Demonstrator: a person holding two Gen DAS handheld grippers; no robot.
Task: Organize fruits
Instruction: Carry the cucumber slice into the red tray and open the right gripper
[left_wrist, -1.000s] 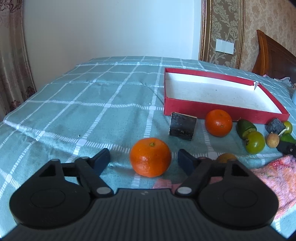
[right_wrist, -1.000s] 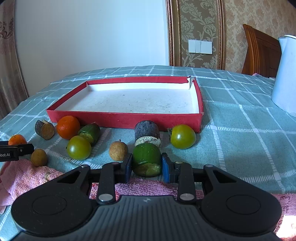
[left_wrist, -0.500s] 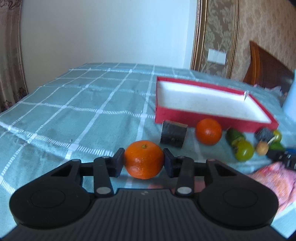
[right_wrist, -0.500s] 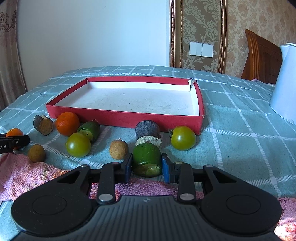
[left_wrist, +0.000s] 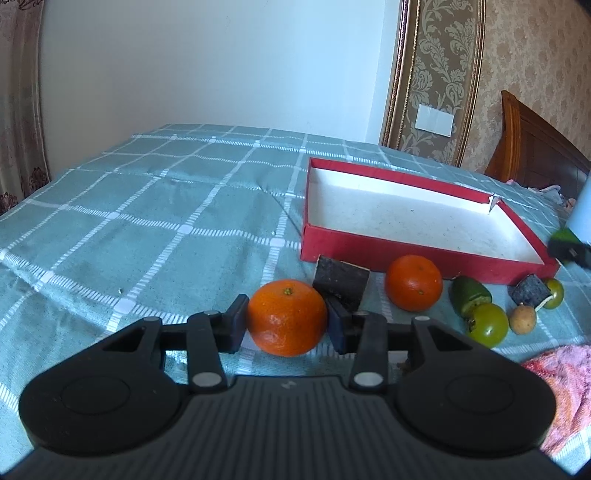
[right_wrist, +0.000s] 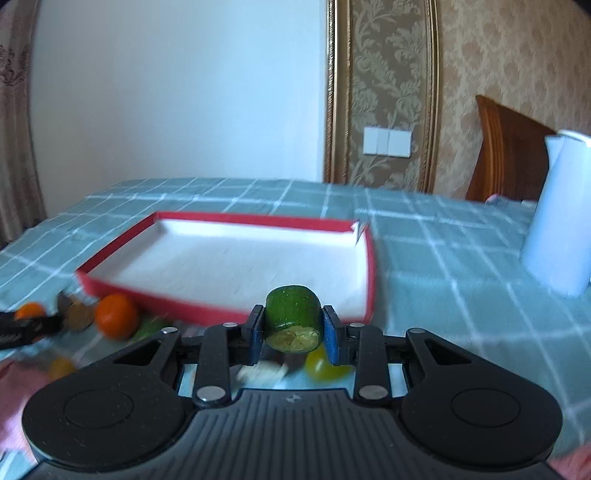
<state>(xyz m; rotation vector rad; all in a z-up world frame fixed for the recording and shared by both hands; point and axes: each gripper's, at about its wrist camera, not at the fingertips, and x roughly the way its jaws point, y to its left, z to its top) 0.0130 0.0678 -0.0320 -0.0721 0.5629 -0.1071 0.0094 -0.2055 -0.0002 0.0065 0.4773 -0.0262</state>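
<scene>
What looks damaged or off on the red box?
The red box has a split far right corner: the two walls have come apart and a white flap sticks up in the gap. Its white floor looks speckled with dirt. No fruit lies in it yet.

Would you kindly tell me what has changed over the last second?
The left hand-held gripper closed on the near orange. The right hand-held gripper, gripping the cut green fruit throughout, lifted it toward the red box. The box and other fruits stayed put.

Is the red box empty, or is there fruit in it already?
Empty. The red box shows only its bare white floor in both views; the oranges and green fruits lie outside on the cloth or sit in the grippers.
</scene>
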